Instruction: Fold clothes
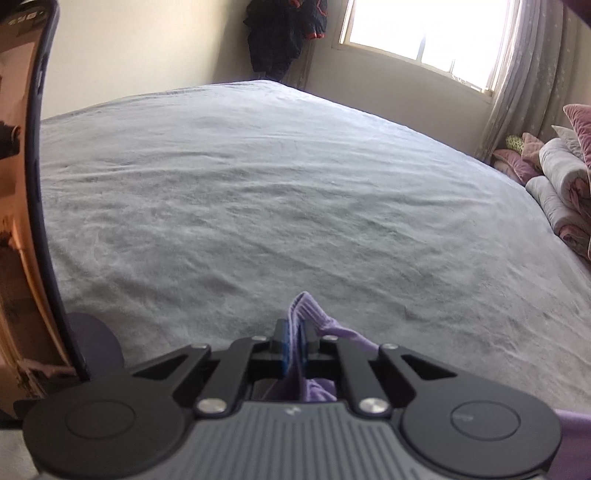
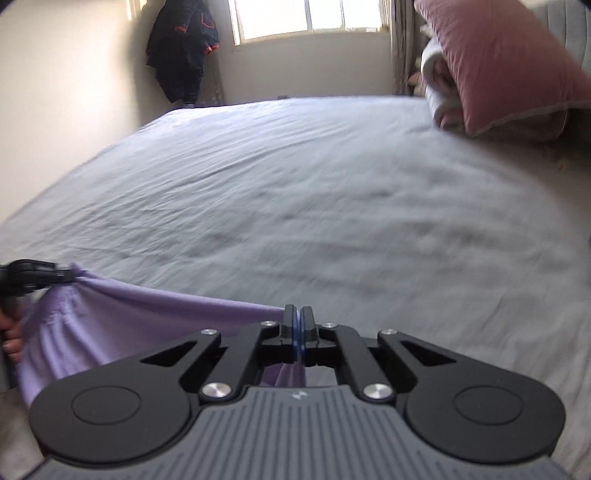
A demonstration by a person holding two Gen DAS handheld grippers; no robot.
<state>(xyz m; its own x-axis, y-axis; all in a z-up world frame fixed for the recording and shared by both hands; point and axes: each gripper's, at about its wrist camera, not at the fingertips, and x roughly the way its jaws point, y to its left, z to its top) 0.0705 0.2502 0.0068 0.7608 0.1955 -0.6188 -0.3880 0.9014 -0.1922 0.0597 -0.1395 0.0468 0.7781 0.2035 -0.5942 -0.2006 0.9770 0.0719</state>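
A lilac garment (image 2: 110,317) hangs stretched between my two grippers above the near edge of a grey bed (image 2: 314,177). My right gripper (image 2: 298,321) is shut on one top corner of it. My left gripper (image 1: 294,332) is shut on the other corner, a ribbed lilac edge (image 1: 310,310) sticking out past its fingers. The left gripper also shows in the right wrist view (image 2: 70,275) at the far left, pinching the cloth. Most of the garment hangs below both views.
The grey bed sheet (image 1: 277,184) spreads ahead. A pink pillow (image 2: 498,62) and rolled quilts (image 1: 561,184) lie at the right end. Dark clothes (image 2: 184,48) hang in the far corner by a window (image 1: 424,29). A phone edge (image 1: 33,184) fills the left side.
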